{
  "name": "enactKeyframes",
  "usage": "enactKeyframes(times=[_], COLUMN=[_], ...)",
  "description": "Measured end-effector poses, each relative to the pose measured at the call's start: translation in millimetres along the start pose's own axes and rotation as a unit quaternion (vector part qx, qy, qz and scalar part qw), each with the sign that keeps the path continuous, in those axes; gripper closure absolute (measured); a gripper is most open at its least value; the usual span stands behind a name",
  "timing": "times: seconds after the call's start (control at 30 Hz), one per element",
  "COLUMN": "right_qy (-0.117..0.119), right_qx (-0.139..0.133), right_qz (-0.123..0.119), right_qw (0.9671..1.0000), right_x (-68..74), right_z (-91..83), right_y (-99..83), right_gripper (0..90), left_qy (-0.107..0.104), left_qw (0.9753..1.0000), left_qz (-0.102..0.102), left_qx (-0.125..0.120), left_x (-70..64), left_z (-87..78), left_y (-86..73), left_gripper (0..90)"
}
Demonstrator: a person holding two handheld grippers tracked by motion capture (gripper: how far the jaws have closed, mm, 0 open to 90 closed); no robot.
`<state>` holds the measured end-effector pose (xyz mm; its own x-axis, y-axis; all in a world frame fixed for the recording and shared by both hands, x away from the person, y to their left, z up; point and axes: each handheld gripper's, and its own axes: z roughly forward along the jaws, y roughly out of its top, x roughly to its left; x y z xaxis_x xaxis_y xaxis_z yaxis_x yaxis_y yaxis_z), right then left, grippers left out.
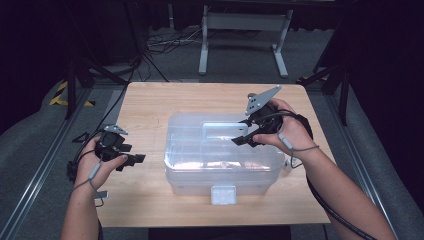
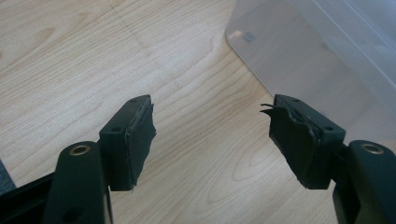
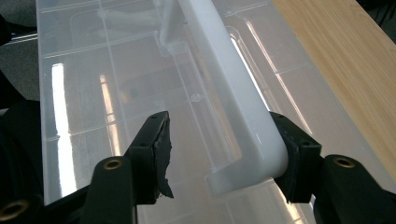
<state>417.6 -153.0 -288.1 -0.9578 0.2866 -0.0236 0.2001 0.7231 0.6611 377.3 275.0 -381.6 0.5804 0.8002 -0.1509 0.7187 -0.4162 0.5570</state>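
Observation:
A clear plastic storage box [image 1: 220,162] with a shut lid stands in the middle of the wooden table [image 1: 150,105]. Its white carrying handle [image 1: 222,129] rises from the lid, and a white latch [image 1: 223,195] sits on the front wall. My right gripper [image 1: 241,137] hovers over the lid's right part. In the right gripper view it [image 3: 218,119] is open astride the handle [image 3: 229,79]; the right jaw touches the handle's end, the left jaw stands apart. My left gripper [image 1: 136,159] is open and empty left of the box, over bare wood [image 2: 212,112], with a box corner [image 2: 303,56] ahead.
A white desk frame [image 1: 245,30] and loose cables [image 1: 165,42] lie on the floor beyond the table. Yellow-black tape [image 1: 62,92] marks the floor at the left. Bare wood surrounds the box on all sides, widest at the left.

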Motion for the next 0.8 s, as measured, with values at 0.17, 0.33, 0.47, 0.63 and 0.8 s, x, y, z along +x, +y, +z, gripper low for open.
enactKeyframes(times=[0.17, 0.33, 0.47, 0.63, 0.8], right_qy=[-0.007, -0.018, -0.030, -0.027, -0.035], right_qx=[0.000, 0.003, 0.014, 0.011, 0.007], right_qz=[-0.003, -0.007, -0.021, -0.022, -0.027], right_qw=[1.0000, 0.9998, 0.9992, 0.9993, 0.9990], right_x=[3.7, 6.2, 8.2, 13.6, 17.7], right_z=[-3.1, -4.1, -5.4, -8.3, -9.4], right_y=[-0.2, 0.3, 2.7, 2.6, 1.9], right_gripper=[50.1, 56.0, 62.2, 66.9, 66.4], left_qy=[0.001, 0.000, -0.002, -0.003, -0.007], left_qw=[1.0000, 1.0000, 1.0000, 1.0000, 1.0000], left_qz=[-0.001, -0.003, -0.006, 0.000, 0.004], left_qx=[0.000, 0.000, 0.001, -0.001, -0.002], left_x=[0.6, 0.6, 1.4, 3.4, 3.6], left_z=[-0.6, -1.1, -0.1, 0.4, 4.0], left_y=[-0.7, -1.3, -0.9, 2.6, 7.4], left_gripper=[31.3, 31.2, 31.2, 31.2, 31.2])
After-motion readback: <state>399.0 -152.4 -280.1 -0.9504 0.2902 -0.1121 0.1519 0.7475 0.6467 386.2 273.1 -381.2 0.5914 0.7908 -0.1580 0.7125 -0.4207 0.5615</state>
